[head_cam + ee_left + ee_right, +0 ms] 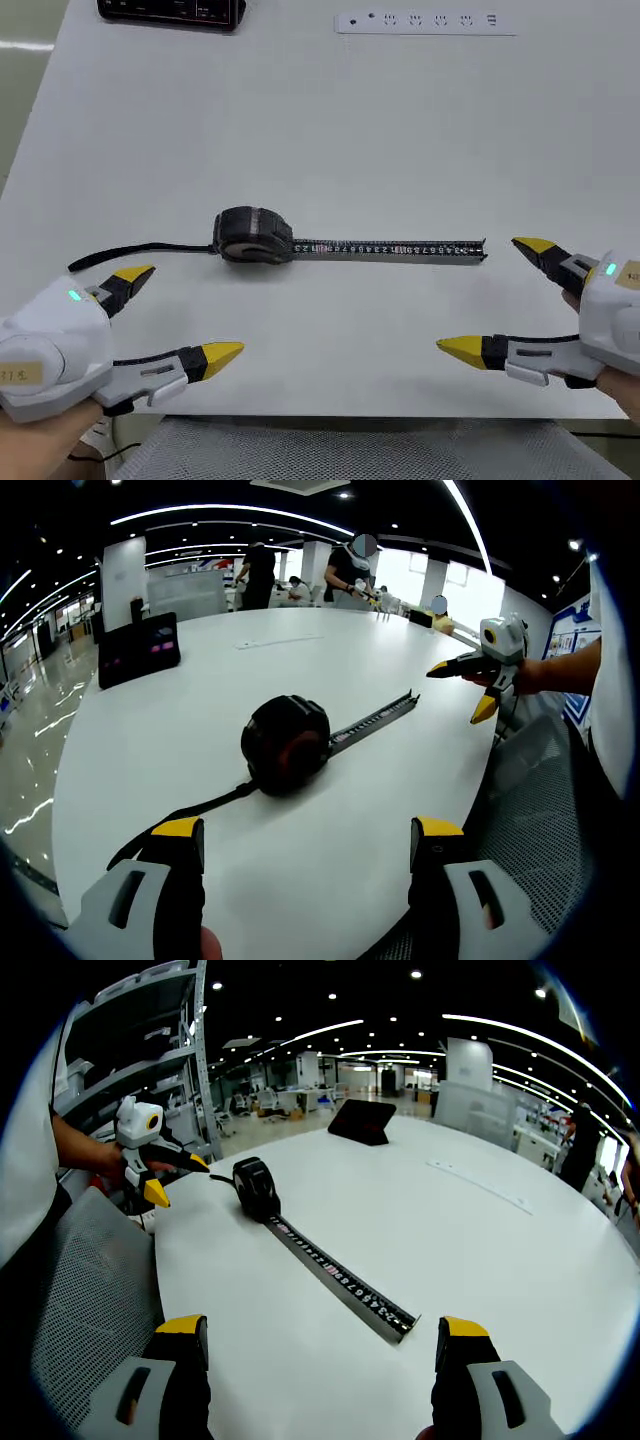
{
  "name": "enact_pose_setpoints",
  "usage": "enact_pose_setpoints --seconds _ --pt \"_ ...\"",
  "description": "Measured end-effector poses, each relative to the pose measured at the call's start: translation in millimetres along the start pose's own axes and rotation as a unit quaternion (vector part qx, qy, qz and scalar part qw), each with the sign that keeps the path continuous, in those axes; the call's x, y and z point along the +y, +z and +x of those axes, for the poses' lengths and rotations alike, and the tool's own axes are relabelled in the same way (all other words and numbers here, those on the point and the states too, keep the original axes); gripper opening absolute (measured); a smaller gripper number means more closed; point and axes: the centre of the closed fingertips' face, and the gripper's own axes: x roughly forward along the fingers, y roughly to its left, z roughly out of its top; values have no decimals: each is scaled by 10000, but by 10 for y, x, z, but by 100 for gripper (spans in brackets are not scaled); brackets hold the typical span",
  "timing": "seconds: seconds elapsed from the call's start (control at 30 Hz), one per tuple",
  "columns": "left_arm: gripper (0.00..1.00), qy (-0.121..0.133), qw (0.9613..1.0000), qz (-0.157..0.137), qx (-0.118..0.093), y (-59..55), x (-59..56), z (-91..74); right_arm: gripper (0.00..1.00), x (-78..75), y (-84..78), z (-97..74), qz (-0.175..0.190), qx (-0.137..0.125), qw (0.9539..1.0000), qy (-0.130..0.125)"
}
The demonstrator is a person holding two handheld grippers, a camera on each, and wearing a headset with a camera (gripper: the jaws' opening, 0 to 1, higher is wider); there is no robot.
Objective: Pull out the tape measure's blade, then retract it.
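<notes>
Tape measure lies ahead of the spread left gripper, its blade pulled out toward the equally spread, empty right gripper; retracting is apparently still to do.

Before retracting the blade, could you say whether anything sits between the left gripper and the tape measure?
Nothing visible does: just bare table and the tape measure's own strap lie ahead of the left gripper.
</notes>
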Motion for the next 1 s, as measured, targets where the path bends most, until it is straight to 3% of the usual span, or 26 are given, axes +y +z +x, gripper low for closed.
enact_pose_setpoints --seconds 0.3,1.0 --pt "82 21 10000 18 -9 33 32 -11 94 -38 60 10 -32 -34 10000 -12" --pt "82 -22 10000 -2 -25 58 33 66 93 -47 18 -3 1 -24 10000 -19"
